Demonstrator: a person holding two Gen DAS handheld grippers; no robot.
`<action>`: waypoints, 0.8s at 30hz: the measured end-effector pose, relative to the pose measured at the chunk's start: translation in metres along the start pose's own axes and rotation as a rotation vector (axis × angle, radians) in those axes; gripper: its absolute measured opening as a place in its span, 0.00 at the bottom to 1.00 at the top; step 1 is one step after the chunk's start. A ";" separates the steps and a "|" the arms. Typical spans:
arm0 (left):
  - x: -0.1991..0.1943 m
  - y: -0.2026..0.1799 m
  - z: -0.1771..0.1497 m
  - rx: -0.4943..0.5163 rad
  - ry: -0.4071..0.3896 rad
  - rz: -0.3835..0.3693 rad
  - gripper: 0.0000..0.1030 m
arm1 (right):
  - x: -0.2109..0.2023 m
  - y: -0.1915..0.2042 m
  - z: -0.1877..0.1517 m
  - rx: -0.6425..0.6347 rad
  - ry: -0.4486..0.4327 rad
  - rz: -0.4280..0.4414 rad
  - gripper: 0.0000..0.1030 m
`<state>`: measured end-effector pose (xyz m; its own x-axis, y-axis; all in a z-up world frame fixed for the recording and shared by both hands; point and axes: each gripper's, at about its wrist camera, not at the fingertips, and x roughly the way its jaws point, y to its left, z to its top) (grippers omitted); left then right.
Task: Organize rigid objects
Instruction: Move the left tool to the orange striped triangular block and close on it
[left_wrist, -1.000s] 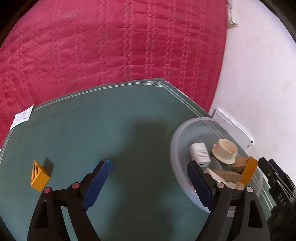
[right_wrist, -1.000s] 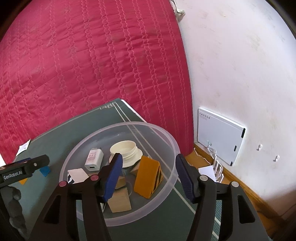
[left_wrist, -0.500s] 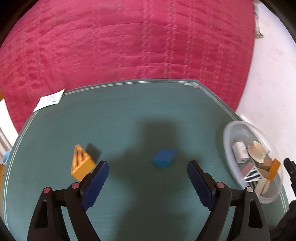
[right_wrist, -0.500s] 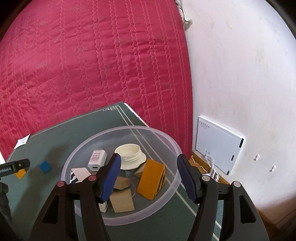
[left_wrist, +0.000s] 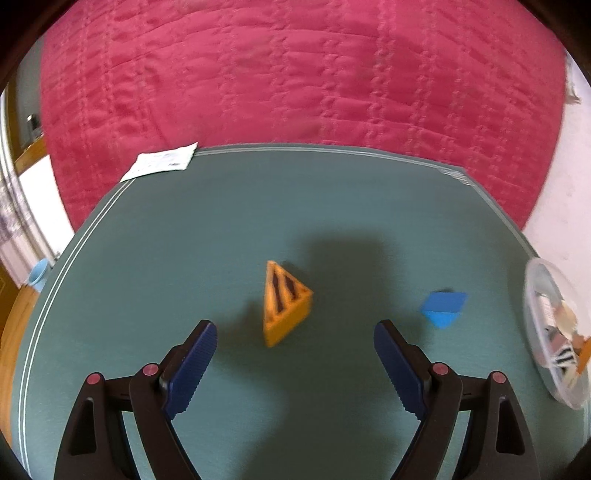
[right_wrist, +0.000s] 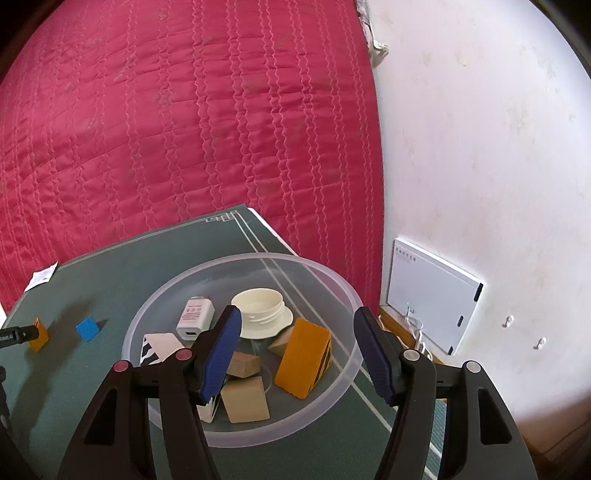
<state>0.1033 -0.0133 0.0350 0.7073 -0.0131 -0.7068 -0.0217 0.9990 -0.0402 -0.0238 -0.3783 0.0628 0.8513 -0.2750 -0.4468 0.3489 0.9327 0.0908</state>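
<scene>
Orange wedge (left_wrist: 286, 304) lies on the green mat (left_wrist: 221, 221) just ahead of the left tool (left_wrist: 295, 345), jaws spread wide, empty.

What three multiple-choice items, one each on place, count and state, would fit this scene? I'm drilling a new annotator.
1. Where is the white charger plug?
A. inside the clear plastic bowl
B. on the green mat
C. on the red quilt

2. How many loose blocks lie on the mat outside the bowl?
A. one
B. two
C. four

3. The left claw is:
A. shut on a block
B. open, holding nothing
C. out of view

Key: 1 A, it lies within the rim. 2 B, orange striped wedge and blue block. 3 B, wedge lies beyond its fingers.
</scene>
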 end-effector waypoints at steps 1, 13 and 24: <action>0.003 0.002 0.001 -0.006 0.004 0.006 0.87 | -0.001 0.000 0.000 -0.005 -0.002 0.000 0.63; 0.036 0.004 0.013 -0.022 0.052 0.056 0.74 | -0.008 0.014 -0.004 -0.058 -0.009 0.022 0.63; 0.043 0.005 0.013 -0.017 0.053 0.045 0.45 | -0.011 0.026 -0.008 -0.110 -0.006 0.045 0.63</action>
<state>0.1423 -0.0087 0.0138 0.6667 0.0292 -0.7448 -0.0652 0.9977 -0.0192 -0.0274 -0.3488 0.0627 0.8675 -0.2332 -0.4393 0.2655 0.9640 0.0126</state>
